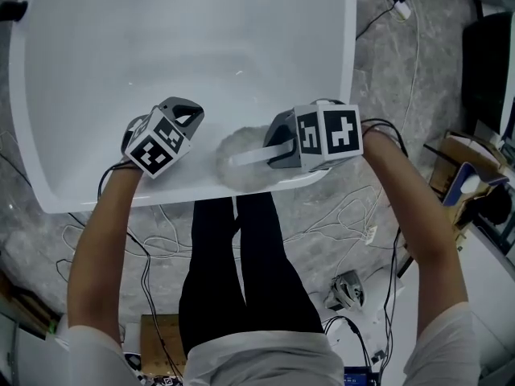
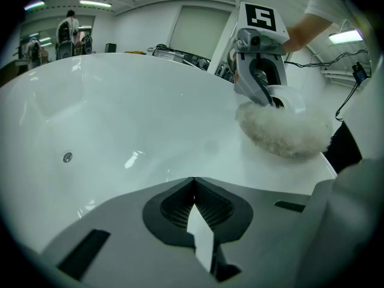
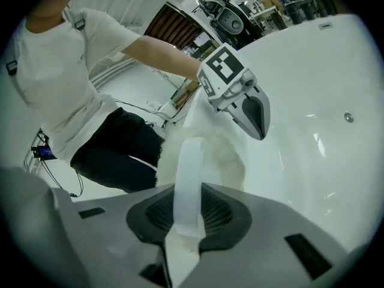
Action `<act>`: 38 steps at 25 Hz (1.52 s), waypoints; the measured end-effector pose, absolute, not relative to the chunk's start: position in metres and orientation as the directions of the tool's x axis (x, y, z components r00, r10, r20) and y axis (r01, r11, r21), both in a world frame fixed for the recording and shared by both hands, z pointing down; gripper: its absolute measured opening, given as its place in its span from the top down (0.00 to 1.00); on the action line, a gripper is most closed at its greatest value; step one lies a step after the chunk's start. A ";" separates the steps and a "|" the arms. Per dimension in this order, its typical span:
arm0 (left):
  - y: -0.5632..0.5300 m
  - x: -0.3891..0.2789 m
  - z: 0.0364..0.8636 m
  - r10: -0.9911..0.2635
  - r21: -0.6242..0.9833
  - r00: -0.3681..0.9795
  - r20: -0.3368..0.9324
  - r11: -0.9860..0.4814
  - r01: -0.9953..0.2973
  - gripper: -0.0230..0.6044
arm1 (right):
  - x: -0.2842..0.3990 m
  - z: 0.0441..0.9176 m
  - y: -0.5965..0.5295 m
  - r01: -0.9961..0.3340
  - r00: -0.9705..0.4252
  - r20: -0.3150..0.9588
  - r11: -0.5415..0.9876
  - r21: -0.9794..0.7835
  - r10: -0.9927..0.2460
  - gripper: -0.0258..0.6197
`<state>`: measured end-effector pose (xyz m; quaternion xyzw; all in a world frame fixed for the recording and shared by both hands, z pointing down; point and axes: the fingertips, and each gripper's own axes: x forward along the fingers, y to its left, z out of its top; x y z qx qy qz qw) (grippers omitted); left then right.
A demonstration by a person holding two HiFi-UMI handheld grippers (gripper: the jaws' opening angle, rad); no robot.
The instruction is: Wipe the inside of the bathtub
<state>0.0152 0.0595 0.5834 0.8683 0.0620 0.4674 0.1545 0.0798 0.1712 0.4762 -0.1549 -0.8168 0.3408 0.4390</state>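
Fingers (image 3: 231, 218) grip fluffy pad (image 1: 232, 158) against white bathtub (image 1: 201, 39) (cabled floor (image 1: 385, 83)).

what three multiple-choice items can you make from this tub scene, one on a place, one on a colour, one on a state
1. Where is the fluffy pad? A on the floor; B at the bathtub's near edge; C over the drain.
2. What colour is the bathtub? A white; B black; C blue.
3. How is the right gripper? A open and empty; B out of view; C shut on the pad's strap.
Answers: 1 B, the head view shows the pad by the near rim. 2 A, every view shows the tub white. 3 C, the right gripper view shows the strap pinched between its jaws.
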 end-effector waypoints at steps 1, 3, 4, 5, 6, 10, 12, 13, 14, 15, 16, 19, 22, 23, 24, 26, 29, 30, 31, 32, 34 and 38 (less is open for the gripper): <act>0.060 0.018 0.582 0.246 0.322 0.562 0.790 -0.946 -0.039 0.95 | 0.085 0.476 0.173 -0.045 -0.552 0.618 0.720 -0.693 0.561 0.82; 0.060 0.025 0.581 0.227 0.317 0.579 0.783 -0.947 -0.058 0.95 | 0.094 0.478 0.175 -0.043 -0.522 0.626 0.716 -0.697 0.579 0.82; 0.061 0.027 0.581 0.221 0.320 0.583 0.782 -0.945 -0.070 0.95 | 0.098 0.479 0.177 -0.042 -0.508 0.627 0.711 -0.702 0.590 0.82; 0.063 0.029 0.581 0.219 0.323 0.581 0.784 -0.943 -0.080 0.95 | 0.102 0.481 0.179 -0.040 -0.495 0.627 0.705 -0.708 0.601 0.82; 0.065 0.030 0.582 0.218 0.324 0.578 0.787 -0.942 -0.087 0.95 | 0.105 0.483 0.179 -0.037 -0.480 0.629 0.702 -0.711 0.612 0.82; 0.069 0.034 0.585 0.202 0.319 0.566 0.799 -0.941 -0.115 0.95 | 0.120 0.492 0.182 -0.023 -0.409 0.639 0.693 -0.721 0.652 0.82; 0.068 0.035 0.586 0.188 0.318 0.560 0.807 -0.937 -0.143 0.95 | 0.124 0.499 0.184 -0.014 -0.389 0.639 0.689 -0.724 0.663 0.82; 0.065 0.036 0.586 0.178 0.316 0.564 0.807 -0.936 -0.156 0.95 | 0.125 0.503 0.183 -0.011 -0.378 0.641 0.689 -0.724 0.668 0.82; 0.062 0.038 0.587 0.170 0.312 0.567 0.806 -0.936 -0.163 0.95 | 0.126 0.508 0.181 -0.008 -0.363 0.645 0.690 -0.724 0.672 0.82; 0.059 0.039 0.587 0.165 0.308 0.567 0.807 -0.937 -0.166 0.95 | 0.127 0.512 0.178 -0.005 -0.343 0.651 0.692 -0.722 0.677 0.82; 0.057 0.038 0.587 0.162 0.305 0.565 0.809 -0.937 -0.168 0.95 | 0.126 0.516 0.176 0.000 -0.319 0.659 0.696 -0.718 0.681 0.82; 0.055 0.033 0.590 0.159 0.303 0.554 0.817 -0.936 -0.178 0.95 | 0.126 0.528 0.170 0.024 -0.233 0.679 0.702 -0.712 0.697 0.82; 0.056 0.032 0.594 0.160 0.298 0.546 0.822 -0.939 -0.174 0.95 | 0.128 0.542 0.168 0.029 -0.174 0.675 0.689 -0.724 0.717 0.82; 0.056 0.032 0.595 0.160 0.297 0.542 0.825 -0.939 -0.174 0.95 | 0.129 0.547 0.166 0.022 -0.165 0.672 0.684 -0.729 0.722 0.82; 0.056 0.033 0.597 0.158 0.295 0.541 0.826 -0.939 -0.176 0.95 | 0.130 0.553 0.165 0.010 -0.159 0.669 0.678 -0.735 0.726 0.82; 0.054 0.036 0.600 0.153 0.296 0.547 0.823 -0.937 -0.183 0.95 | 0.133 0.564 0.162 -0.017 -0.158 0.659 0.665 -0.747 0.736 0.82; 0.051 0.038 0.607 0.153 0.303 0.550 0.821 -0.934 -0.192 0.95 | 0.132 0.580 0.156 -0.058 -0.164 0.647 0.648 -0.760 0.744 0.82; 0.050 0.038 0.609 0.153 0.303 0.548 0.822 -0.933 -0.193 0.95 | 0.132 0.585 0.153 -0.069 -0.163 0.645 0.644 -0.762 0.747 0.82; 0.050 0.039 0.611 0.154 0.302 0.548 0.822 -0.934 -0.192 0.95 | 0.132 0.590 0.151 -0.077 -0.159 0.643 0.640 -0.764 0.749 0.82; 0.049 0.041 0.613 0.153 0.301 0.549 0.821 -0.934 -0.190 0.95 | 0.132 0.595 0.149 -0.083 -0.154 0.642 0.638 -0.765 0.751 0.82; 0.047 0.043 0.617 0.152 0.298 0.555 0.818 -0.937 -0.184 0.95 | 0.131 0.606 0.144 -0.091 -0.149 0.643 0.637 -0.766 0.752 0.82; 0.045 0.042 0.630 0.154 0.301 0.551 0.820 -0.935 -0.187 0.95 | 0.128 0.630 0.135 -0.117 -0.160 0.650 0.639 -0.760 0.743 0.82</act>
